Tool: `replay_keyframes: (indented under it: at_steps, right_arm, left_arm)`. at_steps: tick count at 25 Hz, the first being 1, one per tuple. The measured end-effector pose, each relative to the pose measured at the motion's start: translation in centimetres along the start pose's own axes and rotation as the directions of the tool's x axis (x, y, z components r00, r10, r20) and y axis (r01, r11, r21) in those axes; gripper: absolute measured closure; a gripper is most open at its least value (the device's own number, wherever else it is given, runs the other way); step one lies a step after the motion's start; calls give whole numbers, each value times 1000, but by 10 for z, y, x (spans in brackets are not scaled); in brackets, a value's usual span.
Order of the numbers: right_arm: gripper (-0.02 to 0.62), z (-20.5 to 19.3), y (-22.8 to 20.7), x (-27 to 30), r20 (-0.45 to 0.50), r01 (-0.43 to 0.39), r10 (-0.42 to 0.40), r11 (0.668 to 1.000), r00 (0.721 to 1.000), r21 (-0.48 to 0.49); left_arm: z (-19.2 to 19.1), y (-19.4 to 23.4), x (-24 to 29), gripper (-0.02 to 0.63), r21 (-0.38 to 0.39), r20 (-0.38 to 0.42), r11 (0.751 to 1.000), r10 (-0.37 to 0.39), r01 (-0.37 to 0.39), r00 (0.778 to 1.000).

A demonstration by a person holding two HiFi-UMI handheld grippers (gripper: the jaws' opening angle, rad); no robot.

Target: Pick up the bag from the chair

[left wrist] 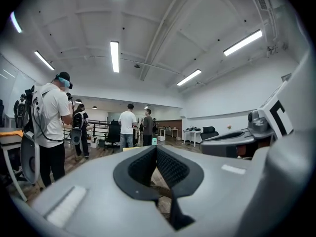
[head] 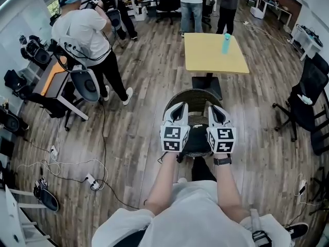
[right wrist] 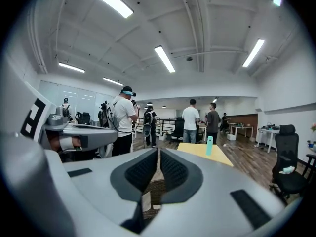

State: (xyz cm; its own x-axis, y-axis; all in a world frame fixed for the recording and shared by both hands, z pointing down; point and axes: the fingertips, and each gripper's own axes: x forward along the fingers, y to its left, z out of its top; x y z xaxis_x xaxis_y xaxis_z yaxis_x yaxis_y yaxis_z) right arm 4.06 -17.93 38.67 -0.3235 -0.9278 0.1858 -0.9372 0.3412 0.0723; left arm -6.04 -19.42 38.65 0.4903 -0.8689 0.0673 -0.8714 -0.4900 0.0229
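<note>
The bag (head: pixel 194 99), dark, round and woven, lies on the near side of the yellow bench (head: pixel 213 55), just before the bench's black foot. The left gripper (head: pixel 177 108) and right gripper (head: pixel 218 111) hang side by side over its near half, so it sits below and ahead of both pairs of jaws. What it rests on is hidden.

Wood-plank floor (head: pixel 144 112) runs all around. Well left of the bench stands a person in a white shirt (head: pixel 85 32). A teal bottle (head: pixel 226 42) stands upright on the bench, and a black office chair (head: pixel 308 94) sits well to its right.

Both pairs of jaws are closed, pads together, and grip nothing. In the right gripper view the woven surface (right wrist: pixel 150 189) shows beneath them.
</note>
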Motion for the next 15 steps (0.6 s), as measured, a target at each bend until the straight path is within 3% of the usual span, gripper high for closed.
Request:
replay_keyframes:
  at_steps: [8, 15]
  right_arm:
    - [584, -30, -11, 43, -87, -76, 78, 997, 993, 26]
    - [584, -76, -34, 78, -211, -124, 135, 990, 968, 64]
  left_arm:
    - [-34, 7, 40, 595, -43, -86, 999, 6, -10, 996]
    - [-81, 6, 80, 594, -87, -196, 996, -17, 0, 981]
